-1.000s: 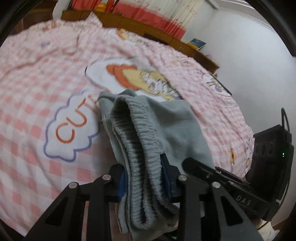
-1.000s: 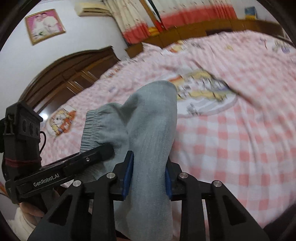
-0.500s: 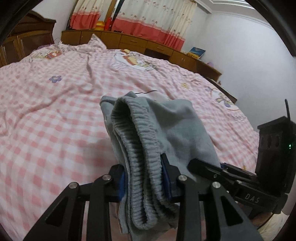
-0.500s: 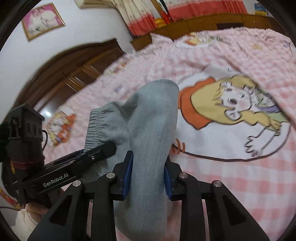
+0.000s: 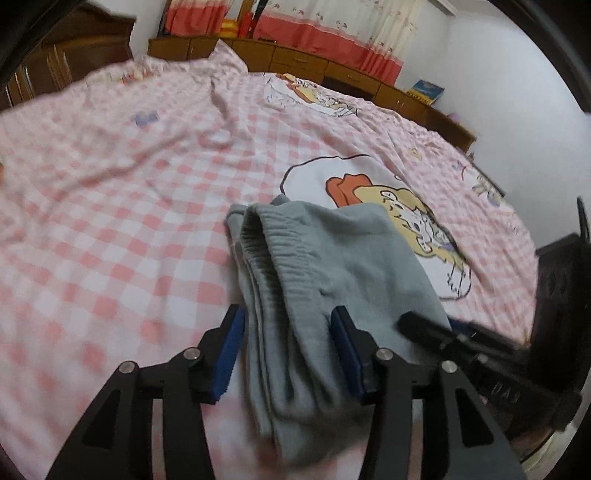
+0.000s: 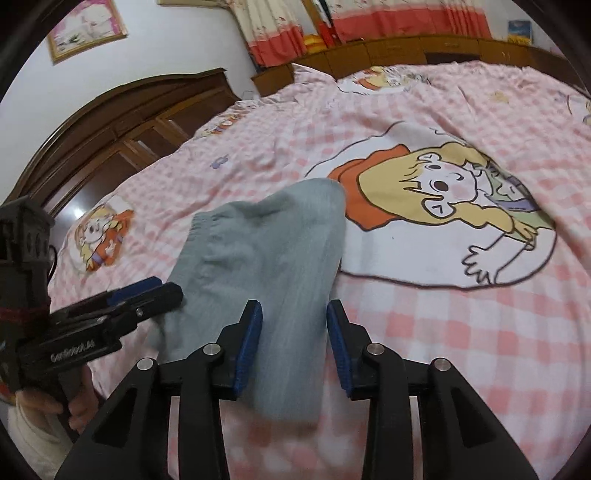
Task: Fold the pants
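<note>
1. Both sets of fingers have parted since half a second ago: then the blue pads were clamped tight on the grey cloth, now there is space on either side of it.
2. The left hand-held gripper point(image 5: 286, 354) stands with its jaws spread; the folded pants point(image 5: 325, 280) lie between the blue pads point(image 5: 229, 354), with a gap showing on the left side, and whether the right pad touches the cloth cannot be told.
3. The right hand-held gripper point(image 6: 293, 345) is likewise spread, its pads point(image 6: 249, 345) flanking the smooth folded edge of the pants point(image 6: 266, 258) without pinching it.
4. The pants are a compact grey bundle resting on the bed point(image 5: 110, 221), which is covered by a pink-and-white checked sheet.
5. In the left wrist view the ribbed elastic waistband point(image 5: 280, 258) runs up the left part of the bundle, layers stacked beside it.
6. A cartoon girl print point(image 6: 443, 188) lies on the sheet just beyond and to the right of the bundle.
7. A wooden headboard point(image 6: 122, 125) stands behind the bed, and red-and-cream curtains point(image 6: 369, 22) hang at the far wall.
</note>
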Demonstrator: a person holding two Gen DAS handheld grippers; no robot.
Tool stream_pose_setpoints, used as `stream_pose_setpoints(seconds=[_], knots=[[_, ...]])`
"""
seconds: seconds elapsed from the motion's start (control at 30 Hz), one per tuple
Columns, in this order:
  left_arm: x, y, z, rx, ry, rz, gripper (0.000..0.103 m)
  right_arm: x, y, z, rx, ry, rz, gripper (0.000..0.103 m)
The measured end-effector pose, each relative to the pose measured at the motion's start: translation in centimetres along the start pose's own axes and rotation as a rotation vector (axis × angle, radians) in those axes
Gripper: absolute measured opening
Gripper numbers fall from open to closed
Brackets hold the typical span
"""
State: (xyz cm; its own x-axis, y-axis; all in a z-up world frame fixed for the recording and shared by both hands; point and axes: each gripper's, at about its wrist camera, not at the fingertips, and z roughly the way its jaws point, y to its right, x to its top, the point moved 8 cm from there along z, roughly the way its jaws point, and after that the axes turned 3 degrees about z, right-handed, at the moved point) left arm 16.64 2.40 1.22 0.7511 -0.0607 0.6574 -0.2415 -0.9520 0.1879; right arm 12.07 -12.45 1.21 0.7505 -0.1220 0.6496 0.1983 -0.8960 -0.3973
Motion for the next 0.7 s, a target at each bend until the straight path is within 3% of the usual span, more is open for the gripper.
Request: stream_pose_setpoints(seconds=[0.1, 0.27, 0.37, 0.53, 0.7], knots=[[-0.8, 0.7, -1.9, 0.032, 0.014, 0.027, 0.058, -1.3, 0.3, 0.9, -0.028, -0.033, -0.021, 0.037], [-2.6, -0.4, -1.0, 0.1, -0.021, 0.016, 0.067, -1.5, 0.8, 0.4, -0.006, -0.056, 0.031, 0.037], [-2.9, -0.6, -1.2, 0.083, -0.023, -0.019, 0.067, -1.4, 0.3, -1.1, -0.018, -0.044, 0.019, 0.037], [-3.0, 1.5, -4.0, 0.121, 0.02, 0.032, 0.066, -1.7, -1.0, -4.0, -0.041, -0.015, -0.023, 0.038], [-4.2, 3.2, -5.9, 0.082, 0.015, -0.017, 0.069, -1.9, -2.3, -7.3, -0.048, 0.032, -0.038, 0.055]])
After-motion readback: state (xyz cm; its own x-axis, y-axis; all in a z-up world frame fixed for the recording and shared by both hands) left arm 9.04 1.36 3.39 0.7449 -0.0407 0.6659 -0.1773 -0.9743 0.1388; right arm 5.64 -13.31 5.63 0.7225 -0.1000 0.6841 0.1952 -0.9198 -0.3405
